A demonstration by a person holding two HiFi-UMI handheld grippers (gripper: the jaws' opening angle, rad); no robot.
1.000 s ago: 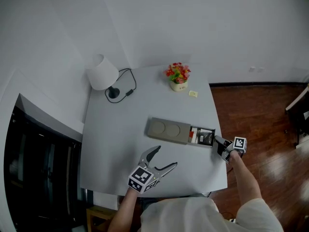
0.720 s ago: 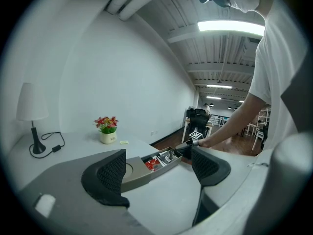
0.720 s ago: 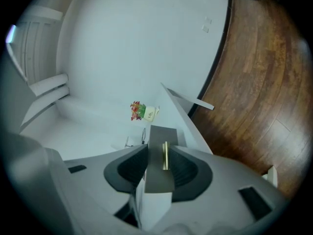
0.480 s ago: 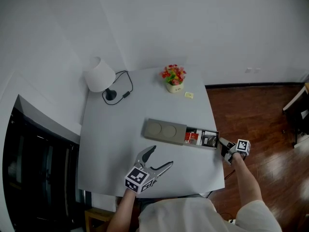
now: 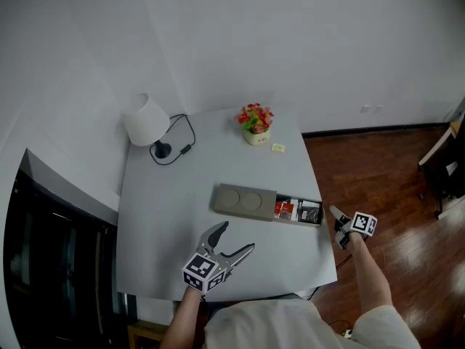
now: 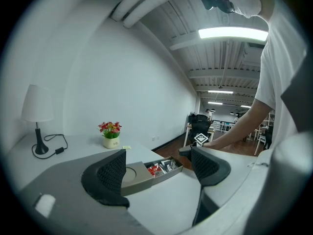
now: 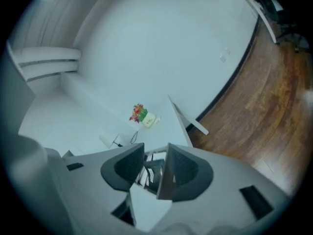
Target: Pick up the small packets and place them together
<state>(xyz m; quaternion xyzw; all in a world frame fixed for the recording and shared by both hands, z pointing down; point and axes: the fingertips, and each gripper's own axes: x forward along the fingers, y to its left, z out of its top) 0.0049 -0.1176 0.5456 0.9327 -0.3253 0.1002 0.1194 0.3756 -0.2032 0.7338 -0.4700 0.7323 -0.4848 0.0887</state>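
Nearest you, your left gripper [image 5: 237, 236] hangs wide open and empty over the table [image 5: 160, 217]. Your right gripper [image 5: 334, 214], jaws narrowly apart, just been opening, grips nothing beside the grey box's [image 5: 244, 200] open drawer [image 5: 320, 216]. It holds the small packets [image 5: 283, 210], red and dark.

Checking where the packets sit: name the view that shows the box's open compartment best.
Head view: it looks down into the open compartment, showing red and dark packets inside. The left gripper view sees it at a low slant between its fingers. The right gripper view catches only a sliver between its fingers.
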